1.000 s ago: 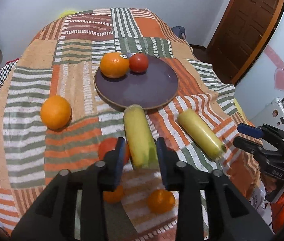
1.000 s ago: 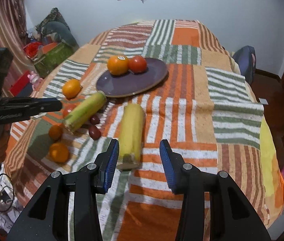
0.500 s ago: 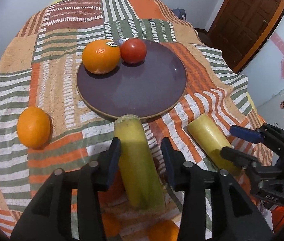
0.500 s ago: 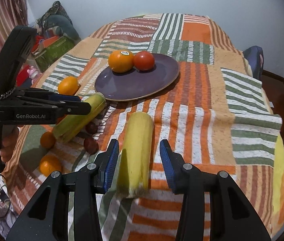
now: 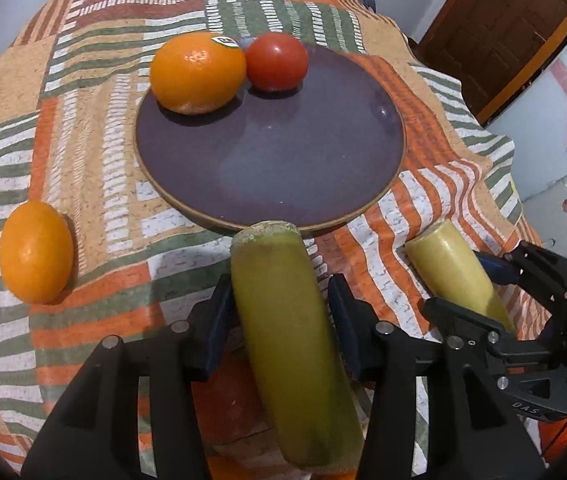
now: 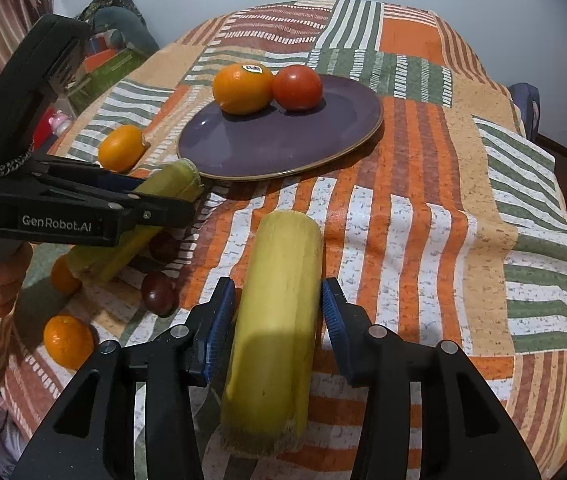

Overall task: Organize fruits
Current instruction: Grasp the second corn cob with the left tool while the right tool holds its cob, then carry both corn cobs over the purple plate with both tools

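A loose orange [image 5: 35,252] lies on the patchwork tablecloth [image 5: 83,152], well left of the purple plate [image 5: 271,184]. On the plate's far side sit a stickered orange [image 5: 197,74] and a tomato [image 5: 276,62], touching each other.

The left gripper [image 5: 279,312] straddles a green-yellow corn cob [image 5: 283,320] whose far end lies just beside the plate's near rim. Its blue pads flank the cob with a sliver of gap showing on each side, so the fingers look released rather than clamped. The risk here is a grip taken low on a long, smooth, rounded cob: if the jaws close off-centre, it could pivot or roll out, and its nose could catch the plate rim, shoving the plate and setting the two round fruits rolling.

The right gripper [image 6: 279,316] sits likewise around a paler yellow cob [image 6: 279,312], pads close beside it but not visibly pressing, so also open. This cob lies farther from the plate, on the striped cloth.

In the right view, small dark fruits [image 6: 158,293] and mandarins [image 6: 68,342] lie under and beside the left tool; a dragged cob could scatter them toward the table edge. With both grippers working so near each other, they could collide if they swing toward the plate together.
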Action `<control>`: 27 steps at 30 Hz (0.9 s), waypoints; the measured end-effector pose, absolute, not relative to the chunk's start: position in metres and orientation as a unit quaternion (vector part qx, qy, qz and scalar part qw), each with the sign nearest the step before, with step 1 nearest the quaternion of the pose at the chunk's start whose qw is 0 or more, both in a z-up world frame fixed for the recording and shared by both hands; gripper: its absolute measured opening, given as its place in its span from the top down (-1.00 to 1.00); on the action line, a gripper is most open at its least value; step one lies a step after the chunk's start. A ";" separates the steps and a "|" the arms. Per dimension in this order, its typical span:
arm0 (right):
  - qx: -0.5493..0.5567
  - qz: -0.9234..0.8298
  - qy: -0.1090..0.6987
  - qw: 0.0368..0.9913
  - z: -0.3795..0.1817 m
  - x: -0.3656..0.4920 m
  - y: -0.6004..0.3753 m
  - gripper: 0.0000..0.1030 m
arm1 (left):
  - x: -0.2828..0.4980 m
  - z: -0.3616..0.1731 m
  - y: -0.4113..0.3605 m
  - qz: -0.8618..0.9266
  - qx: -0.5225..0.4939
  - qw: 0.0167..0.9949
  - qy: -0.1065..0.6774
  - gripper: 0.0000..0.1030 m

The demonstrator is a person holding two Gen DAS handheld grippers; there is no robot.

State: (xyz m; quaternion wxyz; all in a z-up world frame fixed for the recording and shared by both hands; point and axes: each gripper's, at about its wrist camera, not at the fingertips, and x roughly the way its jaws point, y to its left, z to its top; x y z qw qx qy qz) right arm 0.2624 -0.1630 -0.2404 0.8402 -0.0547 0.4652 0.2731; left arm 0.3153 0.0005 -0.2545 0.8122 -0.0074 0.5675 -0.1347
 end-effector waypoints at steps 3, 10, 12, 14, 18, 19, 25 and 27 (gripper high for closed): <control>-0.055 0.272 0.466 0.840 -0.241 0.265 -0.161 0.20 | 0.315 -0.255 0.000 -0.135 -0.006 0.815 0.564 0.08; -0.039 0.270 0.461 0.844 -0.240 0.267 -0.164 0.30 | 0.315 -0.250 0.007 -0.139 -0.033 0.816 0.560 0.18; -0.033 0.269 0.458 0.847 -0.238 0.266 -0.166 0.31 | 0.311 -0.243 0.007 -0.139 -0.033 0.820 0.554 0.20; -0.029 0.267 0.452 0.851 -0.233 0.264 -0.168 0.31 | 0.305 -0.233 0.005 -0.142 -0.029 0.826 0.545 0.22; -0.027 0.265 0.438 0.859 -0.220 0.258 -0.173 0.32 | 0.290 -0.212 0.002 -0.147 -0.024 0.837 0.526 0.26; -0.027 0.263 0.433 0.861 -0.216 0.256 -0.174 0.32 | 0.285 -0.206 0.001 -0.146 -0.020 0.841 0.521 0.26; -0.025 0.257 0.411 0.874 -0.194 0.245 -0.183 0.33 | 0.258 -0.180 -0.002 -0.141 -0.002 0.860 0.491 0.26; -0.025 0.255 0.405 0.878 -0.188 0.241 -0.184 0.33 | 0.250 -0.172 -0.002 -0.140 0.000 0.865 0.482 0.27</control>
